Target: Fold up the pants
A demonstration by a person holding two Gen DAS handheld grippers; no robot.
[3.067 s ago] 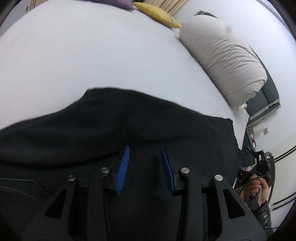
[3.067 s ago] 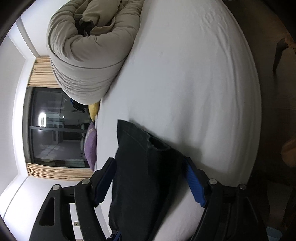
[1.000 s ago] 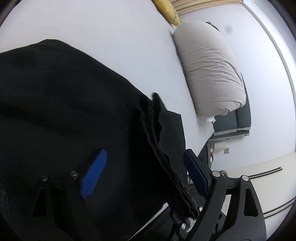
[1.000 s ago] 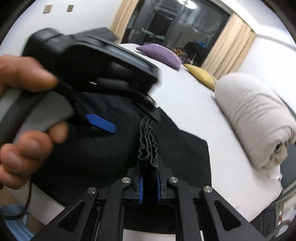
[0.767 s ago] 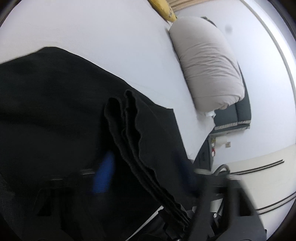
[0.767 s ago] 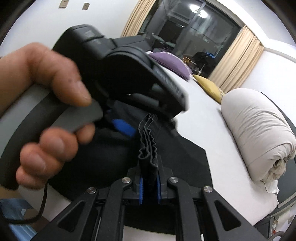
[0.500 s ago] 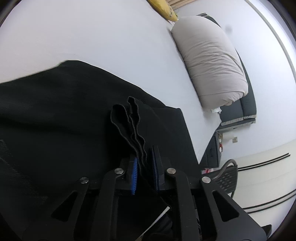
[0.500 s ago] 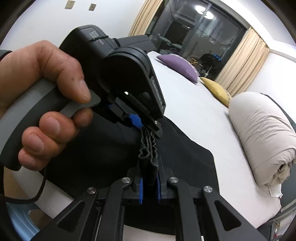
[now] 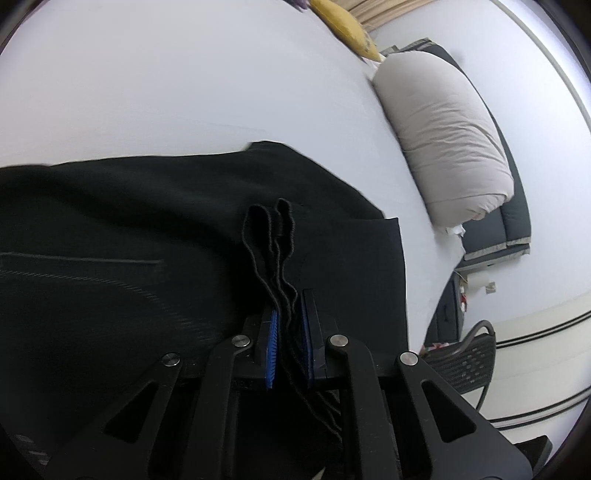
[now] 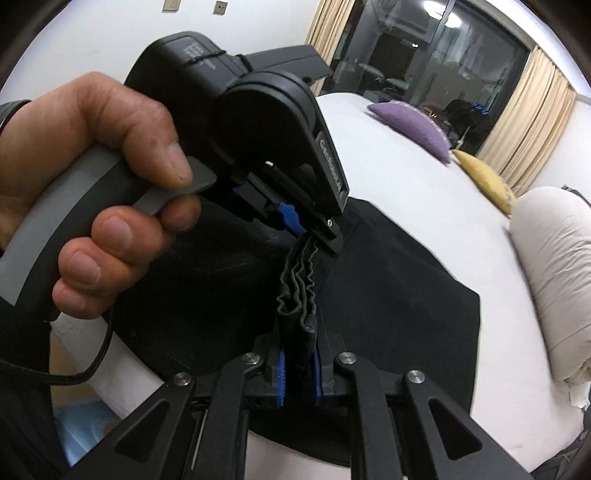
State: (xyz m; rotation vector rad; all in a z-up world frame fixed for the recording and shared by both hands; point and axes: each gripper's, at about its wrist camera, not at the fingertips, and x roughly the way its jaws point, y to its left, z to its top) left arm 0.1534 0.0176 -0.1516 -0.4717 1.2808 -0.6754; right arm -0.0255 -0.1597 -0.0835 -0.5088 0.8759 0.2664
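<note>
Black pants (image 9: 110, 229) lie spread on a white bed; they also show in the right wrist view (image 10: 399, 280). My left gripper (image 9: 289, 332) is shut on a bunched, layered edge of the pants (image 9: 271, 240). My right gripper (image 10: 298, 369) is shut on the same bunched edge (image 10: 297, 291), a short way along it. In the right wrist view the left gripper (image 10: 314, 232), held in a hand (image 10: 92, 184), pinches the far end of that edge. Both hold the edge lifted above the rest of the pants.
The white bed (image 9: 147, 92) stretches beyond the pants. A rolled beige duvet (image 9: 447, 136) lies at its right side. A yellow pillow (image 9: 343, 26) and a purple pillow (image 10: 413, 125) lie at the far end. A dark chair (image 9: 469, 354) stands past the bed's edge.
My left gripper was open around the bunched edge one second ago and has closed on it. The right gripper has kept its hold; the pants edge is lifted slightly.
</note>
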